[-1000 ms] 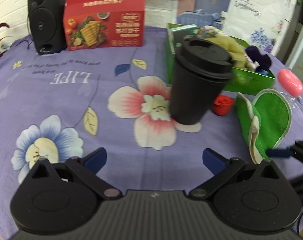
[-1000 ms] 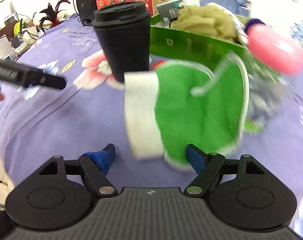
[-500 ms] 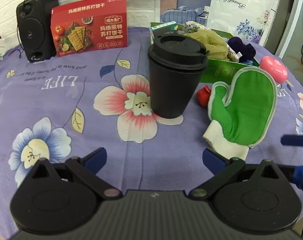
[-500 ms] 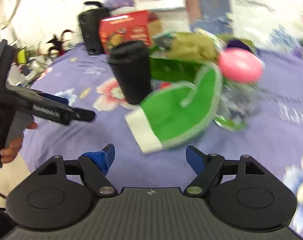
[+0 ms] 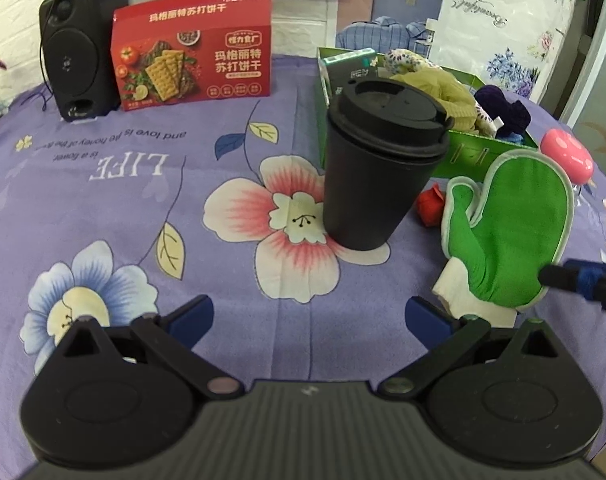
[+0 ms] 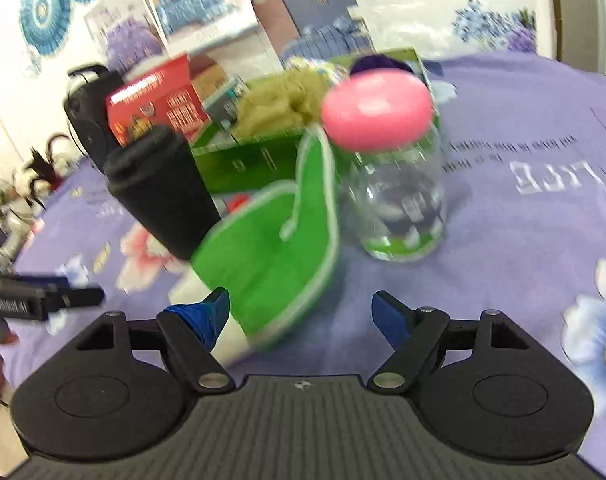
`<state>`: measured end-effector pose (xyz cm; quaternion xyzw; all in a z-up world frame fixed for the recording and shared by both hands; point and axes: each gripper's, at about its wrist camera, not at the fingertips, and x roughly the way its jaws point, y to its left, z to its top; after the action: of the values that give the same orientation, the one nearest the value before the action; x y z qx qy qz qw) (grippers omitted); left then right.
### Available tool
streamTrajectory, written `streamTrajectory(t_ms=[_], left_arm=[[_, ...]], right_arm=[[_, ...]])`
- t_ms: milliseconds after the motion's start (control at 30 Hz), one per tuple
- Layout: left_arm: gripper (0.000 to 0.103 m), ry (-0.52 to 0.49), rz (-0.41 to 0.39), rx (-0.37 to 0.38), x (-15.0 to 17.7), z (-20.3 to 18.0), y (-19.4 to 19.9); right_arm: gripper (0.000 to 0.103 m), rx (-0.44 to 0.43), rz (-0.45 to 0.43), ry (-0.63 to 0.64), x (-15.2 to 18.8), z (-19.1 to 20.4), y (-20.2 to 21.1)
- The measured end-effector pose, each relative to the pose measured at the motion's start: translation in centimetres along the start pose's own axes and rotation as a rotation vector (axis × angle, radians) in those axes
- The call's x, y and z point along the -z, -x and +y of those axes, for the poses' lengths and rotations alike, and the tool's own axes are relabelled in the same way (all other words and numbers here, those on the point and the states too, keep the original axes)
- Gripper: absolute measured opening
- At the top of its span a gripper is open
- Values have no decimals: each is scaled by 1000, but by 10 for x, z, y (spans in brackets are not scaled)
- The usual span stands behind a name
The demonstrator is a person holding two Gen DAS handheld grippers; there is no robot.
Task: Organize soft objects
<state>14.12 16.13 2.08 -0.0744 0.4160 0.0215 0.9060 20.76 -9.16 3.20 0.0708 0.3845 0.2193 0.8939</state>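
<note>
Nearest, the left gripper (image 5: 307, 316) hangs low over the flowered tablecloth (image 5: 103, 208) with its blue fingers spread and nothing between them; it has held much the same station over the last second. The right gripper (image 6: 301, 308) is likewise spread and empty. A second ago the green mitt (image 6: 271, 248) filled its view squarely between the fingers; since then the gripper has drawn back and swung to the right, so the mitt now sits toward its left finger. The right-wrist view is blurred, which suggests the gripper is in motion.

Middle ground: the mitt lies flat on the cloth, palm up, white cuff toward the viewer, just beside the black cup (image 5: 379, 160), with a small red object (image 5: 430, 208) between them. A glass jar with a pink lid (image 6: 399, 184) stands just beyond the mitt.

Farther back, the green box (image 5: 475, 152) already holds a tan knit piece and dark yarn. Behind it stand a red cracker box (image 5: 193, 50) and a speaker (image 5: 79, 48).

Judgement: the mitt is not yet stowed. The retreat reads as a reset, so a fresh approach is needed.
</note>
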Motion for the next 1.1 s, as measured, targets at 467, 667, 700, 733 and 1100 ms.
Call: streamTrajectory(t_ms=[467,667,700,733,1100], left_arm=[[102,46,-38,-99,-9,39,18],[102,59,-77,-153,-13,57,36],[102,60,-79,-150,-13,58,37],[102,60,-77,-146,-12,57,37],[102,56,-46,-93,0,50,33]], right_arm=[[66,-570,83,-40,1,39,-24],[65,-730,193,20,27,77,2],[65,-705,190,31,30,77,8],[65,-671,173,34,30,76,16],[65,-271,161,257,-3,68,-3]])
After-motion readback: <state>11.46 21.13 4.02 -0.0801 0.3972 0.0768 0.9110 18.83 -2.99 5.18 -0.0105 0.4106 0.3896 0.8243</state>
